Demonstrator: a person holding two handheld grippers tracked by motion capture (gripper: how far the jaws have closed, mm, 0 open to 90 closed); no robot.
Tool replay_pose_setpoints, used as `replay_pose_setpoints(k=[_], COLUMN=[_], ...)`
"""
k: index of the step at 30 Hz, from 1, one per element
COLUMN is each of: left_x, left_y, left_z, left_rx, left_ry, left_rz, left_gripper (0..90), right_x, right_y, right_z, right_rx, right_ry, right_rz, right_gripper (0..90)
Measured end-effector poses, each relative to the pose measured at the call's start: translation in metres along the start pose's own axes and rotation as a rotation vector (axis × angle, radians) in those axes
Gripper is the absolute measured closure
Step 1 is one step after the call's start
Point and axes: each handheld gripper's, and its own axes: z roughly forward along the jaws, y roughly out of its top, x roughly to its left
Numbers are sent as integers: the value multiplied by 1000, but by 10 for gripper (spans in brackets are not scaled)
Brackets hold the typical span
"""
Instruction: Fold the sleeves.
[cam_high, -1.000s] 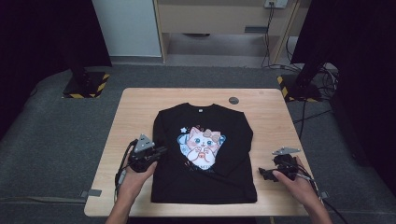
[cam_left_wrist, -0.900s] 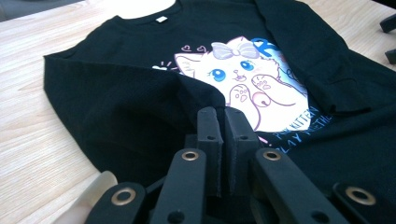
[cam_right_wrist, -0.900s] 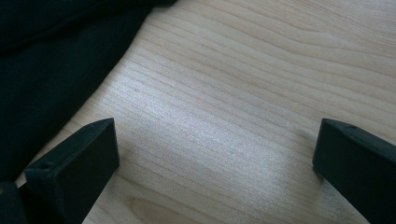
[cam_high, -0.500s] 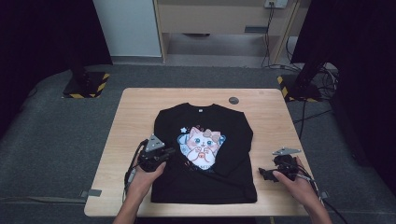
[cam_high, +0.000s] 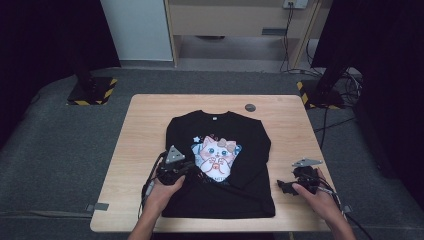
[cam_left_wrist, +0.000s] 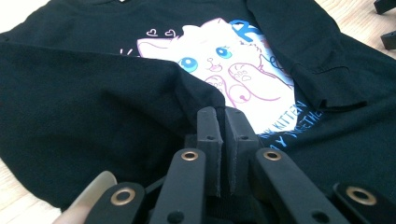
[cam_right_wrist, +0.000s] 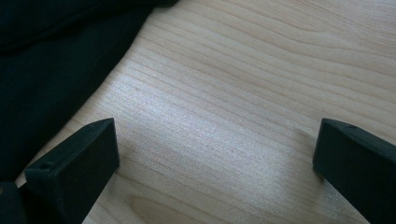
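A black long-sleeved shirt (cam_high: 220, 150) with a white kitten print (cam_high: 216, 155) lies flat on the wooden table (cam_high: 145, 130). My left gripper (cam_high: 192, 172) is over the shirt's lower left part, just left of the print. In the left gripper view its jaws (cam_left_wrist: 225, 116) are shut on the cuff end of the black sleeve (cam_left_wrist: 116, 93), which is drawn across the shirt's body toward the print (cam_left_wrist: 233, 70). The other sleeve (cam_left_wrist: 299, 60) lies folded over the shirt's far side. My right gripper (cam_high: 281, 186) rests open on bare wood (cam_right_wrist: 215, 144), just right of the shirt's hem.
A small dark round disc (cam_high: 250, 107) sits on the table behind the shirt's right shoulder. Stands with yellow-and-black bases (cam_high: 92, 92) are on the floor at both far corners, with cables at the right (cam_high: 345, 80).
My left gripper has moved right, from the shirt's left edge in over its body, taking the sleeve with it. The right gripper has stayed where it was.
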Motion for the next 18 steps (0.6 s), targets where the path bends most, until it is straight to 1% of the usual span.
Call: replay_pose_setpoints(k=[5,9,14,18], left_x=[-1,-2,0,-1], left_y=[-2,-3,-6,-7], left_z=[6,10,13,15], left_rx=[5,11,15,11], left_ry=[-6,-5,-11,-26], left_rz=[-10,-8,-23,-38], left_gripper=[861,858,854,835], right_x=[0,0,0,0], right_y=[0,0,0,-1], right_z=[0,-1,-1,-1], right_rx=[4,4,6,5], right_ry=[1,3,5,4], right_rz=[0,-2,-4,-2], right_gripper=[4,3,4,4])
